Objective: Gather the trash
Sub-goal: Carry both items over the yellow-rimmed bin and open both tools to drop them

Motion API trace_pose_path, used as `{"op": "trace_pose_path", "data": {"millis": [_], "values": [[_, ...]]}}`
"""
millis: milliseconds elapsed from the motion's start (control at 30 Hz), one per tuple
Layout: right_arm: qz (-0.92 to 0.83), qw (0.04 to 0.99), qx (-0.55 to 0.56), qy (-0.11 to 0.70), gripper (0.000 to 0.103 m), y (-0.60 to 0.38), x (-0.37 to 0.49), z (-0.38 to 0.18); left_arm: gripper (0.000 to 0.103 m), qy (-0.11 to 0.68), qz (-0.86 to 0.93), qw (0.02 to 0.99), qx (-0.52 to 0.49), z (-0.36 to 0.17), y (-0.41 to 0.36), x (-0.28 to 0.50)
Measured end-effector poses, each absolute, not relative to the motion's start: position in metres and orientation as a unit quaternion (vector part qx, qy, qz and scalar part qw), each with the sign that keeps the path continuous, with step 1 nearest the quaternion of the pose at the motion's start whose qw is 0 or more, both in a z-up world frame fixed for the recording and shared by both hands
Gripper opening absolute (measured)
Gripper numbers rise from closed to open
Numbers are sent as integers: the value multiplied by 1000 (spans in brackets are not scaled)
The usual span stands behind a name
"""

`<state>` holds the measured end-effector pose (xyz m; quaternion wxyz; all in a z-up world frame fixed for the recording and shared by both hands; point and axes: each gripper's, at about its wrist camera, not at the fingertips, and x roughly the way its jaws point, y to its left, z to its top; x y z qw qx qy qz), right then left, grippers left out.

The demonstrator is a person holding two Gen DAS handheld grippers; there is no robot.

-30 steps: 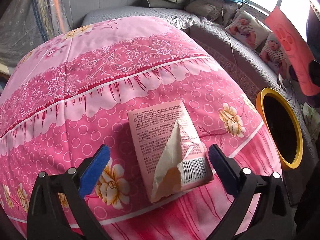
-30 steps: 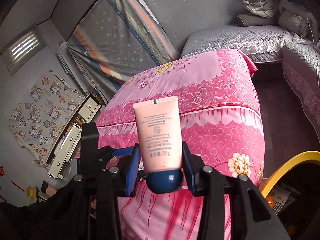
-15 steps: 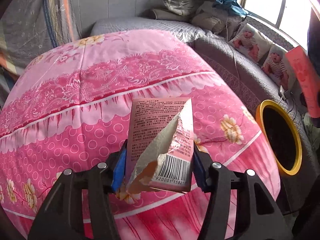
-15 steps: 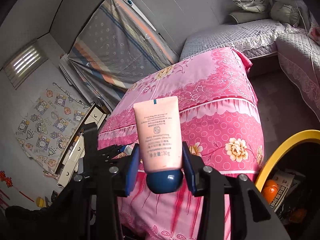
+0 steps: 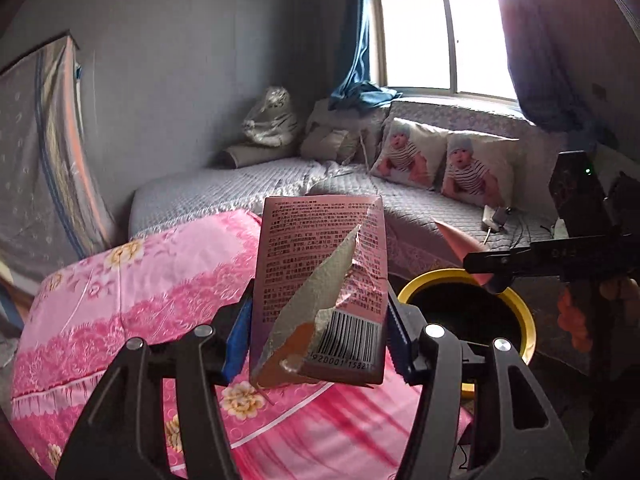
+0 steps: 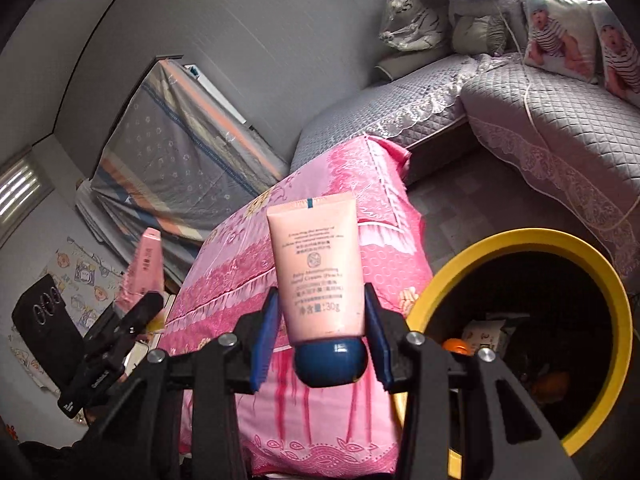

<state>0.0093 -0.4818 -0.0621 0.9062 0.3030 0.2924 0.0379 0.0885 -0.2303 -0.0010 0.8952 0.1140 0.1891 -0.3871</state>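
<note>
The left gripper is clamped on a torn pink box, its blue pads pressing both side edges. The box stands upright between the fingers, barcode at the bottom, a ripped flap peeling across its face. It is lifted clear of the pink quilt below, and the jaws have just closed on it. Past it, low on the right, sits the bin with its yellow rim and dark inside.

The right gripper grips a pink tube near its lower end, the blue cap sitting just under the pads. The tube points upright, above the edge of the quilt, with the bin close on its right; some scraps and an orange thing lie at the bottom of the bin.

Each gripper shows up in the other's view, off to the side. Behind them runs a grey sofa with two baby-print cushions under the window.
</note>
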Motion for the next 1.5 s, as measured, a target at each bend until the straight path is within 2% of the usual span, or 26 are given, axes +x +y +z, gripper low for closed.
{"op": "trace_pose_path", "data": {"millis": [300, 467, 633, 700, 733, 767, 800, 900, 967, 1067, 1333, 1500], "values": [[-37, 902, 340, 263, 38, -538, -36, -82, 55, 147, -440, 874, 143, 12, -299, 49], [-87, 895, 351, 261, 38, -560, -53, -102, 56, 153, -459, 863, 145, 1, -334, 45], [-120, 880, 373, 268, 38, -577, -62, -127, 56, 203, -486, 839, 136, -29, -377, 64], [-130, 874, 381, 270, 39, -582, -61, -133, 60, 211, -490, 835, 132, -40, -388, 72], [-140, 870, 384, 274, 40, -585, -62, -137, 66, 219, -494, 833, 122, -44, -392, 77], [-149, 868, 384, 278, 46, -588, -62, -139, 83, 227, -489, 835, 112, -47, -393, 82], [-155, 865, 387, 278, 50, -591, -64, -141, 93, 234, -480, 840, 98, -49, -390, 87], [-168, 863, 391, 271, 64, -596, -68, -140, 95, 229, -470, 849, 69, -48, -372, 98], [-182, 864, 386, 265, 82, -596, -70, -136, 95, 213, -454, 863, 62, -43, -357, 102], [-192, 870, 374, 259, 95, -590, -66, -128, 95, 181, -428, 884, 60, -32, -331, 104], [-258, 899, 229, 270, 95, -528, -23, -109, 95, 90, -283, 952, 69, 0, -239, 94], [-245, 942, 89, 210, 95, -447, -4, -95, 95, 74, -199, 976, 42, 9, -161, 89]]}}
